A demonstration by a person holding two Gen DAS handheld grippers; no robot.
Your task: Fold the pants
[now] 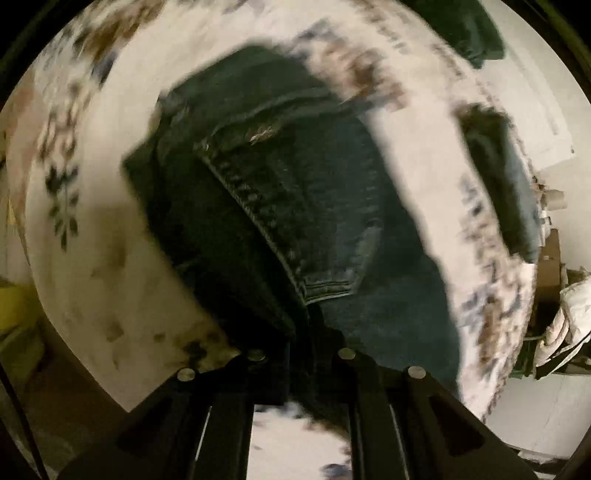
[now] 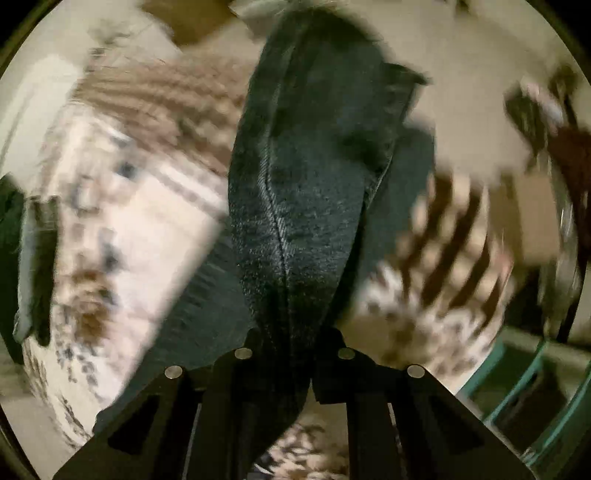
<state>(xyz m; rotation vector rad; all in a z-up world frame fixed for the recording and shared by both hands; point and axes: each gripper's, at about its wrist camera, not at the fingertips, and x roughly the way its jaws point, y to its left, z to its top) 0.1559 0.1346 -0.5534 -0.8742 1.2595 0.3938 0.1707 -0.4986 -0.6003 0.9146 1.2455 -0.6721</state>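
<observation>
Dark blue denim pants [image 1: 266,206] hang from my left gripper [image 1: 301,332], which is shut on a fold of the fabric near a stitched seam and a pocket corner. In the right wrist view the same pants [image 2: 303,192] rise from my right gripper [image 2: 293,339], which is shut on the denim along a long seam. Both ends of the pants are lifted above a white cloth with a brown and blue floral print [image 1: 92,236]. Both views are blurred by motion.
The floral cloth [image 2: 122,236] covers the surface below. A second dark garment [image 1: 495,173] lies at the right, and another dark green one [image 1: 469,29] at the top right. Cluttered boxes and white bags [image 1: 561,317] stand at the right edge.
</observation>
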